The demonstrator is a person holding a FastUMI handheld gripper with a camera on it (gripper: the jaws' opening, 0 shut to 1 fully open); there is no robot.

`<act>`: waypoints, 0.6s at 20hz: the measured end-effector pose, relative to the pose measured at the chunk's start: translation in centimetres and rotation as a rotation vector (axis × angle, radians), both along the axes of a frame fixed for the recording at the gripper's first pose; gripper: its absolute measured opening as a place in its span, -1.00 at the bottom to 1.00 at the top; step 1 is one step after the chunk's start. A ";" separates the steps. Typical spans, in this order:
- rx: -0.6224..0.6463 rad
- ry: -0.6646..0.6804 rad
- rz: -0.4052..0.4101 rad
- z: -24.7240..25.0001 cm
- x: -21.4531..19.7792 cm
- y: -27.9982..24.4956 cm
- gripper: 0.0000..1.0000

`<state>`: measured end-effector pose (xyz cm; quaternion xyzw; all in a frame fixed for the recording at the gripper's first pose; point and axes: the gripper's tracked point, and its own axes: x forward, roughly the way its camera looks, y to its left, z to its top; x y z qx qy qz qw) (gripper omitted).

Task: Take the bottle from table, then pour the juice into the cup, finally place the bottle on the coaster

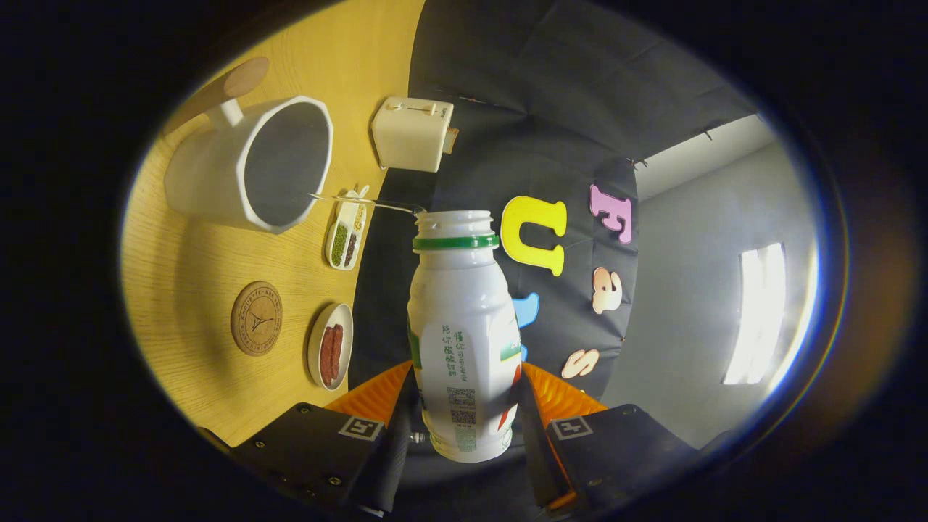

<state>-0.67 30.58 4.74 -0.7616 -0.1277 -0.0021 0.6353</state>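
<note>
Between the two fingers of the tongs [464, 424] sits the bottle [464, 341], clenched low on its body from both sides, so the mouth stays free for pouring. Its cap is off, and the whole view is rolled over: the bench [188, 304] stands like a wall beside the bottle, which tells me the bottle is tipped far over on its side. A thin stream of juice [362, 201] runs from the open mouth to the rim of the white cup [250, 163], so I judge that the pouring step is going on now. The cup stands on the bench with its opening turned to the bottle's mouth. The round coaster [256, 318] lies bare on the bench, near the cup and just beside a small dish [330, 346]; it waits for the bottle. Beyond the cup are a narrow tray [346, 234] and a pale toaster [412, 133].
</note>
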 end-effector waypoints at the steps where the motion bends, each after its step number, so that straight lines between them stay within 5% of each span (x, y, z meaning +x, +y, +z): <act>1: -0.001 -0.001 0.000 0.0 0.0 0.0 0.38; 12: -0.029 -0.016 0.006 0.1 0.2 -0.1 0.38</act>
